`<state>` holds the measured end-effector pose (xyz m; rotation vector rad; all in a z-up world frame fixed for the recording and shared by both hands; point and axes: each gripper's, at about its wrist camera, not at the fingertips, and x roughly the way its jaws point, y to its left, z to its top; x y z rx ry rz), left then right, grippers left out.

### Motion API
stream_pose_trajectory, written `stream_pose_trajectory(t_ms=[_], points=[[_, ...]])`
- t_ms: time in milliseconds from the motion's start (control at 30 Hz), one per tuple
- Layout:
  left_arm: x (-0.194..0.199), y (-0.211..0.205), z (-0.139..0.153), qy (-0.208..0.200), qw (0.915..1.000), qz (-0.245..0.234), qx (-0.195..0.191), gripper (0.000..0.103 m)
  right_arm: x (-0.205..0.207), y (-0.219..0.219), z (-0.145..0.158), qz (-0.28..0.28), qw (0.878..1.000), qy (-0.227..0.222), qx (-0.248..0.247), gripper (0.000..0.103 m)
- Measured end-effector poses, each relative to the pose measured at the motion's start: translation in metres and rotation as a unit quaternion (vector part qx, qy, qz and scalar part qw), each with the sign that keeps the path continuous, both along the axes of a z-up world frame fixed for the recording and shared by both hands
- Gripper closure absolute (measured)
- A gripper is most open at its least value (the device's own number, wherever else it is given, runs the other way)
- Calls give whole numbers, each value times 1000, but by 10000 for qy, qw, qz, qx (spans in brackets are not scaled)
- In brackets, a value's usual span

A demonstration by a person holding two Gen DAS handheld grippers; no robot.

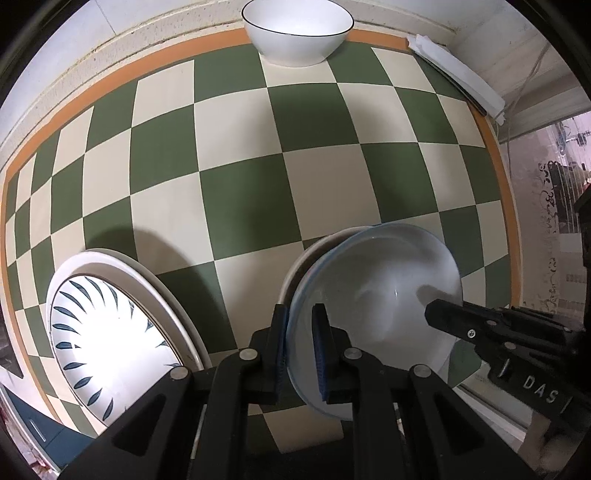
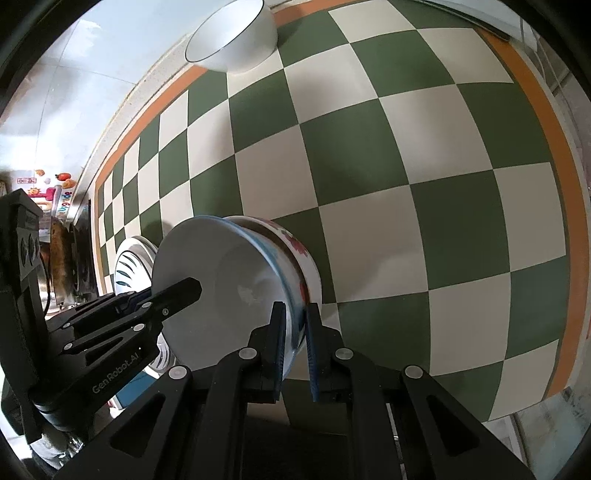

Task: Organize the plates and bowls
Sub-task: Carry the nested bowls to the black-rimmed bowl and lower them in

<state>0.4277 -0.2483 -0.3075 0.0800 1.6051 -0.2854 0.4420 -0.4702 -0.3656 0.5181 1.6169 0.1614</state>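
A white bowl (image 1: 376,291) (image 2: 229,273) with a blue rim and red flowers on its outside hangs tilted just over the checked tablecloth. My left gripper (image 1: 300,332) is shut on its rim, one pad inside and one outside. On the opposite rim my right gripper (image 2: 294,332) is shut the same way. Each gripper also shows in the other's view: the right gripper (image 1: 439,314) and the left gripper (image 2: 188,288). A plate with a blue leaf pattern (image 1: 110,332) (image 2: 127,266) lies to the left. At the far edge stands a white bowl with a thin black rim (image 1: 295,33) (image 2: 232,40).
The green and cream checked tablecloth (image 1: 243,192) (image 2: 406,166) has an orange border and spreads wide between the held bowl and the far bowl. A folded white cloth (image 1: 458,74) lies at the far right corner. A pale wall runs behind the table.
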Motion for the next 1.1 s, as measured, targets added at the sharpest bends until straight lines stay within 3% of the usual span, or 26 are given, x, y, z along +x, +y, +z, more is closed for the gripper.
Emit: stream_pose_trajectory(t_ms=[467, 633, 700, 767, 800, 900, 1100], points=[[2, 9, -3, 203, 9997, 115, -84, 92, 15, -5, -5, -60, 9996, 214, 189, 88], [6, 18, 31, 60, 9994, 164, -299, 91, 23, -15, 8, -170, 9990, 181, 374, 88], [17, 19, 50, -161, 9990, 199, -359, 89, 33, -21, 20, -256, 9982, 48, 535, 88], [37, 22, 64, -366, 9974, 347, -505, 78, 49, -27, 33, -294, 9976, -146, 605, 86], [48, 23, 66, -442, 9967, 426, -539, 74, 58, -29, 39, -318, 9971, -231, 656, 78], [90, 29, 64, -552, 9936, 765, -619, 73, 94, -34, 50, -367, 9952, -515, 752, 54], [174, 40, 38, -514, 9880, 1337, -578, 73, 171, -40, 42, -548, 9919, -917, 680, 53]])
